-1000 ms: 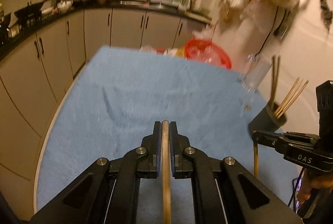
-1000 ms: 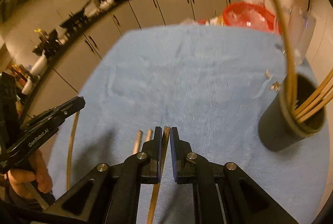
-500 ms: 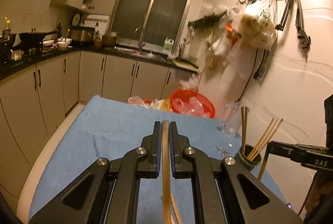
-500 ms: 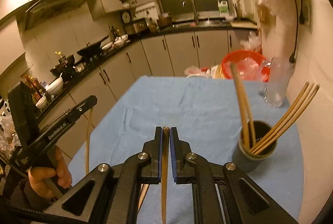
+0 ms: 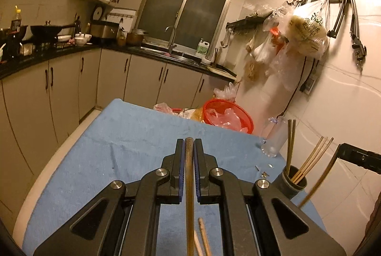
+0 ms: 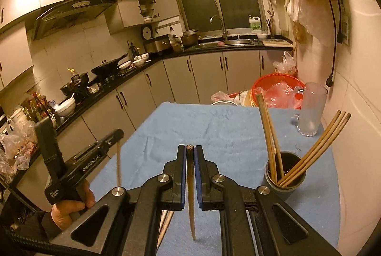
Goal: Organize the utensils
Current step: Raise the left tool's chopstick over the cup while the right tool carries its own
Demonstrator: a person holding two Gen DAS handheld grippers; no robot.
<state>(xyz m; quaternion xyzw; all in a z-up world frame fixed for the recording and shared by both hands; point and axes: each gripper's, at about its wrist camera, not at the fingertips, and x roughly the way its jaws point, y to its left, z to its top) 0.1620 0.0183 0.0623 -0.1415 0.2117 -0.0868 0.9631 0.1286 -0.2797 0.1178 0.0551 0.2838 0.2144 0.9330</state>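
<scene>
My left gripper (image 5: 189, 149) is shut on a brown chopstick (image 5: 189, 196) that hangs down over the blue cloth (image 5: 133, 149). My right gripper (image 6: 189, 156) is shut on another chopstick (image 6: 191, 203), held above the cloth (image 6: 202, 127). A dark holder cup (image 6: 284, 175) with several chopsticks stands right of the right gripper; it also shows in the left wrist view (image 5: 291, 182). Two loose chopsticks (image 5: 202, 239) lie on the cloth under the left gripper. The left gripper shows at the left of the right wrist view (image 6: 117, 134), the right gripper at the right edge of the left wrist view (image 5: 340, 151).
A red basket (image 6: 277, 91) with plastic bags sits at the table's far end. A clear glass mug (image 6: 312, 110) stands near the wall (image 5: 345, 101) behind the cup. Kitchen cabinets (image 5: 59, 89) run along the left and back. Small crumbs (image 5: 263, 171) lie near the cup.
Both grippers have lifted and tilted up with their chopsticks, so the views rose from the cloth to the room. Both stayed shut.
</scene>
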